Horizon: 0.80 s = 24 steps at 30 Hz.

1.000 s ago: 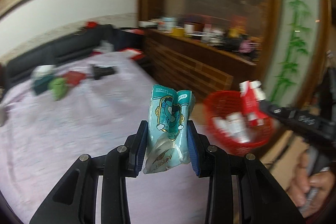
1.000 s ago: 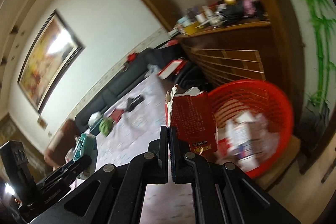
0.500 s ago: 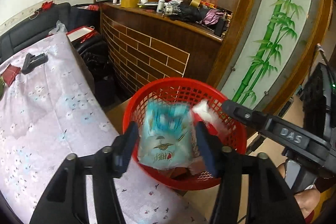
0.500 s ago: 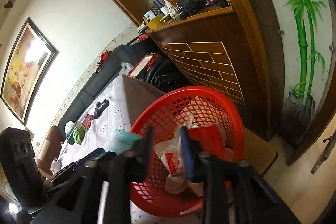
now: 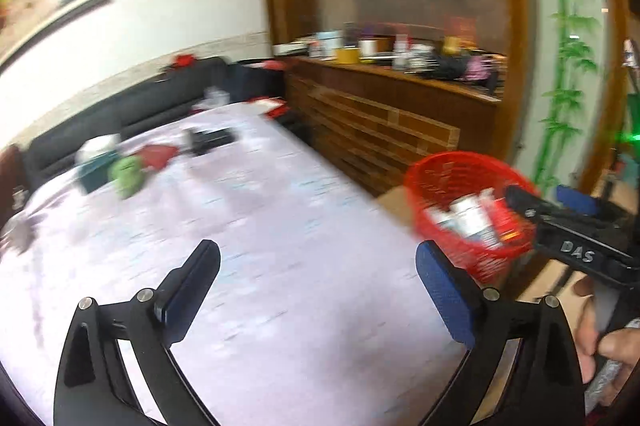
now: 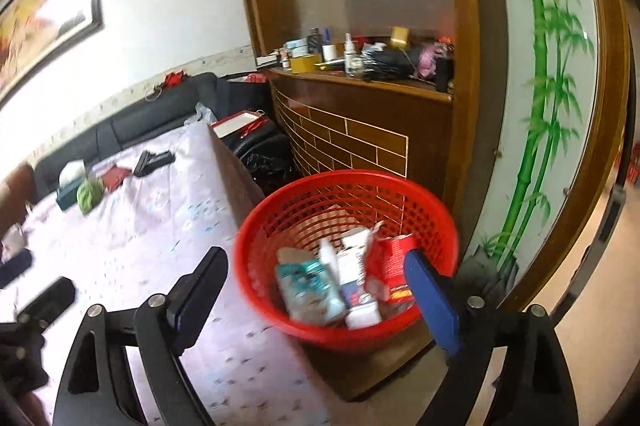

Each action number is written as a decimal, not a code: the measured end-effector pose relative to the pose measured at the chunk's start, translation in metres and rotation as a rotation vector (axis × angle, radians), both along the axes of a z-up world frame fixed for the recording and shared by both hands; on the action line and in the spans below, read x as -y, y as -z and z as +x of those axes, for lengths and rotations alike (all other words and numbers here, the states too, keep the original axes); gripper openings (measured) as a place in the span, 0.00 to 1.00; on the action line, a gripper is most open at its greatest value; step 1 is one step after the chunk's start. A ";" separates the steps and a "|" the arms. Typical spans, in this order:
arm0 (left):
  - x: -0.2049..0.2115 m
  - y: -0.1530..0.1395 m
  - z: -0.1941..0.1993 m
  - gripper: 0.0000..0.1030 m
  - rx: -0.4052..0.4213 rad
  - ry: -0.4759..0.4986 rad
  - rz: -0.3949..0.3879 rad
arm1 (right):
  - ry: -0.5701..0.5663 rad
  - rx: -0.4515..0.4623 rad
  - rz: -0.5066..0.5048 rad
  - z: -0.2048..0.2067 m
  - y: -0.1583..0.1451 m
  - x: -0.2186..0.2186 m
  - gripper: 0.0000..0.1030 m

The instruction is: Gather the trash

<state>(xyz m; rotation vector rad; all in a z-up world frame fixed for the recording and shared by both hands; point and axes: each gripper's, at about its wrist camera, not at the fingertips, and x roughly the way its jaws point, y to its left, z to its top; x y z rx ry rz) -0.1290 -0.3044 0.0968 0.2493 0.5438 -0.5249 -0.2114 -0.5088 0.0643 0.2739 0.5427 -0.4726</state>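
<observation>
Both grippers' jaws gape empty; teal packet [image 6: 310,286] lies in red basket [image 6: 280,210].

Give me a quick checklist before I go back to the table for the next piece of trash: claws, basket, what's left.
1. Left claw open and empty: ok.
2. Right claw open and empty: ok.
3. Teal packet and red carton lying inside the red basket: ok.
4. Basket upright beside the table edge, nothing hanging over its rim: ok.
5. Items remaining on the tablecloth: green crumpled item, red item, teal box, black object. Whether each is trash: cannot tell.
6. Path from the claws to those items free of obstacles: ok, though the left view is motion-blurred.
</observation>
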 end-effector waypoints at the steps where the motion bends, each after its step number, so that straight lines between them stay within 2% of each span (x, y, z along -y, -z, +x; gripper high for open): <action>1: -0.015 0.001 -0.001 0.95 0.010 -0.032 0.005 | -0.015 -0.009 -0.021 0.003 0.000 -0.013 0.91; 6: -0.073 0.006 -0.003 0.95 0.045 -0.186 0.081 | -0.083 -0.042 -0.060 0.014 0.004 -0.059 0.92; 11: -0.114 0.012 -0.011 0.95 0.057 -0.277 0.122 | -0.141 -0.064 -0.098 0.022 0.005 -0.097 0.92; 13: -0.130 0.014 -0.012 0.95 0.028 -0.243 0.094 | -0.162 -0.067 -0.111 0.025 0.005 -0.110 0.92; 18: -0.174 0.014 -0.013 0.95 -0.007 -0.260 -0.081 | -0.206 -0.082 -0.157 0.031 0.006 -0.139 0.92; 21: -0.183 0.015 -0.010 0.95 0.007 -0.304 -0.062 | -0.227 -0.085 -0.181 0.033 0.007 -0.152 0.92; 24: -0.187 0.018 -0.011 0.95 0.039 -0.365 -0.005 | -0.246 -0.093 -0.194 0.037 0.009 -0.163 0.92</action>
